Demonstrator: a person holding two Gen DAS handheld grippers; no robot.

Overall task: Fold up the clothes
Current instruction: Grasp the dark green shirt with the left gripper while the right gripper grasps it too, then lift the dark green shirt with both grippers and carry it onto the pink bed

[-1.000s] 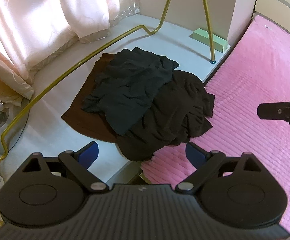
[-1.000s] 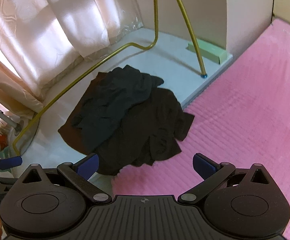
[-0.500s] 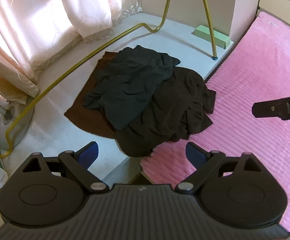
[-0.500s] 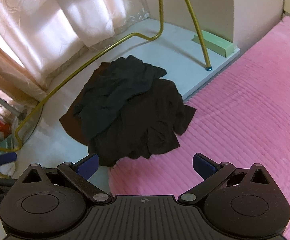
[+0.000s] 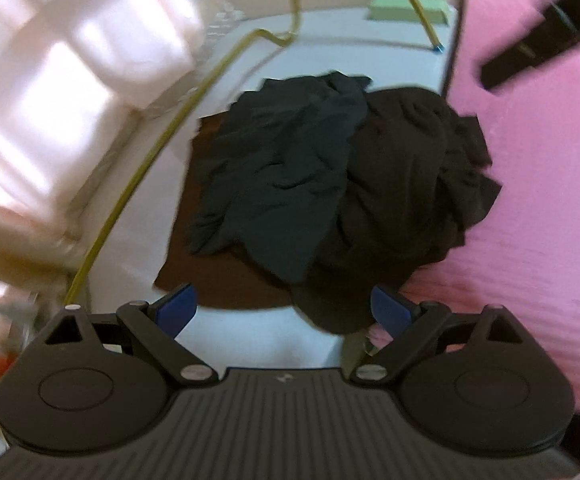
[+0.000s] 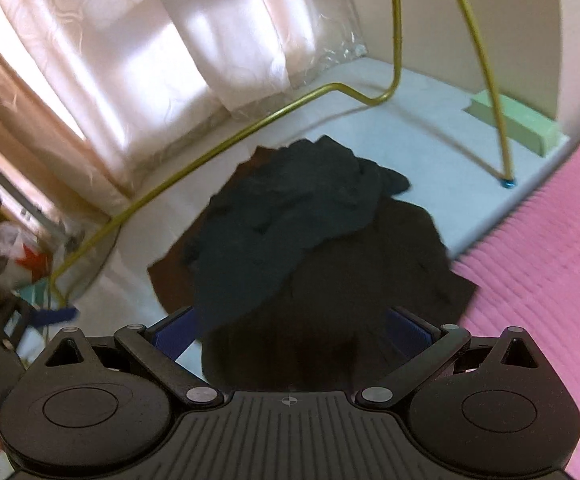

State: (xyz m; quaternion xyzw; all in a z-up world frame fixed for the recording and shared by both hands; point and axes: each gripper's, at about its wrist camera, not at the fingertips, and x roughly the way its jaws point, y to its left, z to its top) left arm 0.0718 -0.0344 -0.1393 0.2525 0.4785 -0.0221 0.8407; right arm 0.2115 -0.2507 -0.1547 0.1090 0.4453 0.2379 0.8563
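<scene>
Three garments: one dark teal (image 5: 286, 184), one black (image 5: 405, 196), one brown (image 5: 210, 276).

No readable text, label or number anywhere.

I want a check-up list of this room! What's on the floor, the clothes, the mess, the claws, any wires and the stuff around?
Surface: pale ledge beside a pink ribbed blanket.
Job's things: heap of dark clothes, unfolded; a brown piece lies underneath, a blackish piece on top, one edge spilling onto the blanket.
Clutter: green block by the wall; blurry bags at far left, too smeared to name.
Grippers: left claw open, empty, just short of the heap; right claw open, with dark cloth between its fingers, not clamped.
Cables: nothing seen.
Surroundings: pale curtains; gold metal frame standing on the ledge.
</scene>
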